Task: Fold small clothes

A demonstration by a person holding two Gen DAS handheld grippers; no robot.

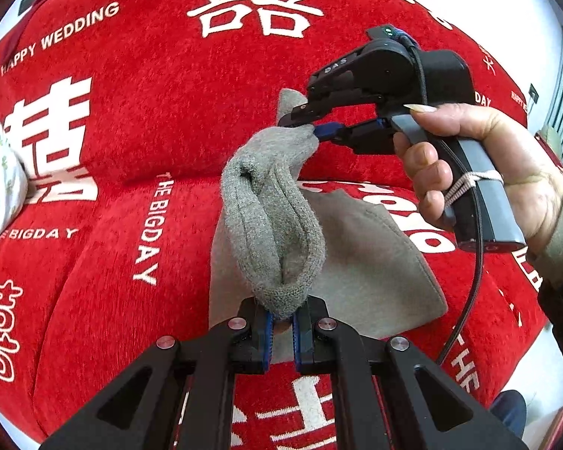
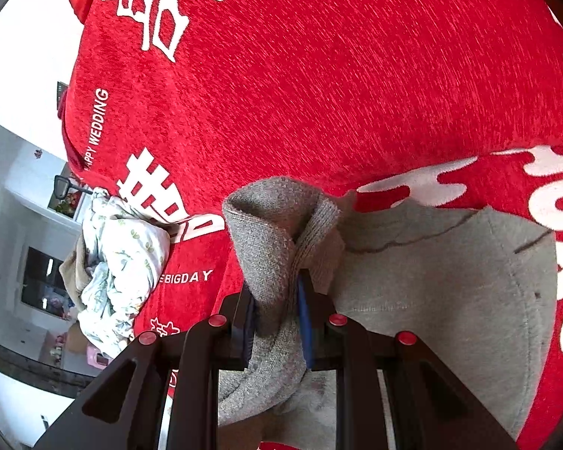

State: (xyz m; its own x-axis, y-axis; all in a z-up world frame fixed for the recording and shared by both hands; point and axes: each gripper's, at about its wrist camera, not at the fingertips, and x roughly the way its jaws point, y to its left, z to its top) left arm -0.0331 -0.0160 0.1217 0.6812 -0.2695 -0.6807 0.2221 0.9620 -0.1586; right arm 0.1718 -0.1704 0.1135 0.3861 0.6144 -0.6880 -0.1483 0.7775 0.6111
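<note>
Both tongs are clamped on the grey sock (image 1: 277,225), held up mid-frame above the red cover (image 1: 139,120): left tongs (image 1: 281,332) pinch the near end, right tongs (image 1: 313,127) the far end. A flat grey garment (image 1: 371,262), possibly already folded, lies beneath. Bring the ends together evenly, keep both grips firm, then lower it flat

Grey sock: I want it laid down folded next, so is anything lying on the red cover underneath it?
Yes. The grey sock hangs between the left gripper and right gripper, both shut on it. Directly beneath lies a flat grey garment on the red cover. The floral cloth sits well aside.
</note>
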